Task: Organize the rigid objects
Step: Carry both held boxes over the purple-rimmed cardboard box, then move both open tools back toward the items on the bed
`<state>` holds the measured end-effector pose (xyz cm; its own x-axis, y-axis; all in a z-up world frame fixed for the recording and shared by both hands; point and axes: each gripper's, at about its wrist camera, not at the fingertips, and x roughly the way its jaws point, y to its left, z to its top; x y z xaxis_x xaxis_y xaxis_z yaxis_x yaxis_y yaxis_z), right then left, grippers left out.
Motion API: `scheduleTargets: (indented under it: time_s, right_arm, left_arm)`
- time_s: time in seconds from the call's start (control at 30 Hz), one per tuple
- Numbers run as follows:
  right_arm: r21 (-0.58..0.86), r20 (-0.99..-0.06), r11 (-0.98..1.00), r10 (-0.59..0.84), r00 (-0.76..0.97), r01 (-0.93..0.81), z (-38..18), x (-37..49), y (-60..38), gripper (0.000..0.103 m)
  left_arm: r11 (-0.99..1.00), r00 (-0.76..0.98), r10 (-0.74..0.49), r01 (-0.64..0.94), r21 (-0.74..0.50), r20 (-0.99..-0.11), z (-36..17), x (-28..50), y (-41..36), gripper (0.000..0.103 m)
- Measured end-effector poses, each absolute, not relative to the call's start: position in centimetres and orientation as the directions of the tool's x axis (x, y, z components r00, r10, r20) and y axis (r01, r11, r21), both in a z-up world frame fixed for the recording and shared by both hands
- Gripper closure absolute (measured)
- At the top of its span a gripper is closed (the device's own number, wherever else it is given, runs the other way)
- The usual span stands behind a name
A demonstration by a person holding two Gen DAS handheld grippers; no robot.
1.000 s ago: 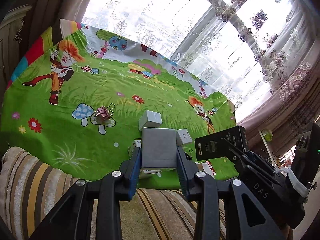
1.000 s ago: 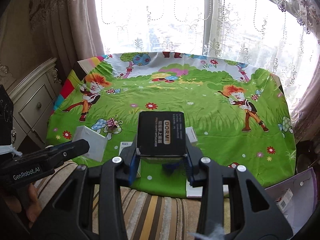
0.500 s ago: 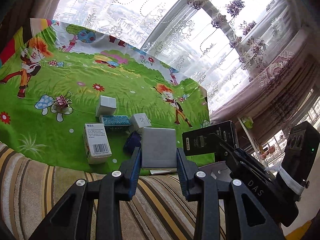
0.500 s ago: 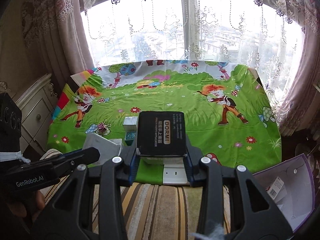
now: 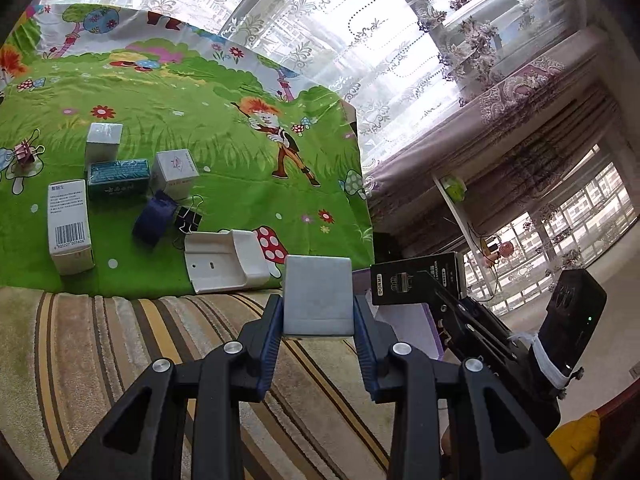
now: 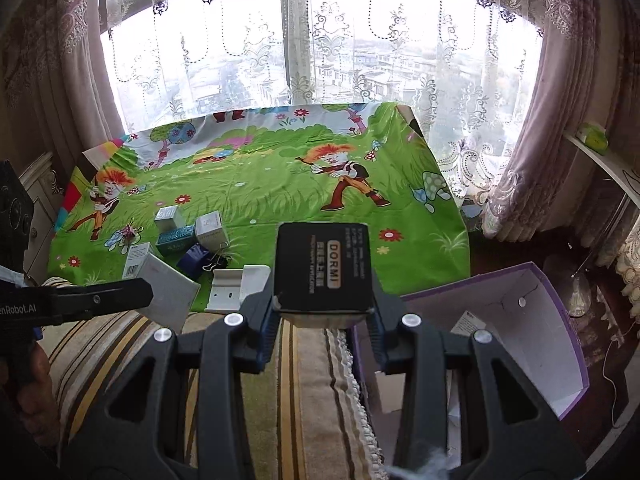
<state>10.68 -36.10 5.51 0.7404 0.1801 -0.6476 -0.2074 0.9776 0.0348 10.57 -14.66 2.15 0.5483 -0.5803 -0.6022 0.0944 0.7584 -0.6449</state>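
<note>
Since a second ago we have drawn both claws back from the cartoon-print cloth (image 6: 280,184) toward the purple box (image 6: 532,320); our right claw (image 6: 323,312) stays clamped on the black DORMI box (image 6: 324,264) beside it, our left claw (image 5: 318,320) on the grey box (image 5: 318,296)

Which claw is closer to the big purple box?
The right claw, holding the black DORMI box, sits beside the purple box. The left claw, holding a grey box, is farther left.
</note>
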Motion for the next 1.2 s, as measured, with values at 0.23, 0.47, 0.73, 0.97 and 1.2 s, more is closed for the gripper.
scheduleTargets:
  time_s: [0.23,0.47,0.73,0.97,1.2]
  right_arm:
    - [0.013,-0.667,0.996,0.074,0.741,-0.087,4.8,9.8,-42.1,0.061]
    - [-0.002,-0.675,1.000,-0.005,0.738,0.005,4.8,9.4,-46.0,0.060]
    - [0.007,-0.667,0.998,-0.042,0.744,0.062,5.2,9.3,-48.0,0.023]
    - [0.019,-0.667,1.000,-0.002,0.745,0.020,5.2,9.3,-46.9,0.021]
    - [0.002,-0.663,0.998,0.054,0.747,-0.070,5.1,9.0,-44.2,0.021]
  left_arm:
    - [0.732,0.460,-0.645,0.146,-0.665,-0.610,1.6,11.4,-19.5,0.068]
    - [0.706,0.384,-0.700,0.249,-0.663,-0.602,1.7,11.2,-24.0,0.068]
    - [0.671,0.310,-0.741,0.321,-0.668,-0.595,1.8,10.7,-25.7,0.047]
    - [0.673,0.333,-0.739,0.309,-0.672,-0.586,1.9,10.7,-25.0,0.047]
    - [0.696,0.391,-0.714,0.303,-0.651,-0.581,2.7,10.4,-23.6,0.047]
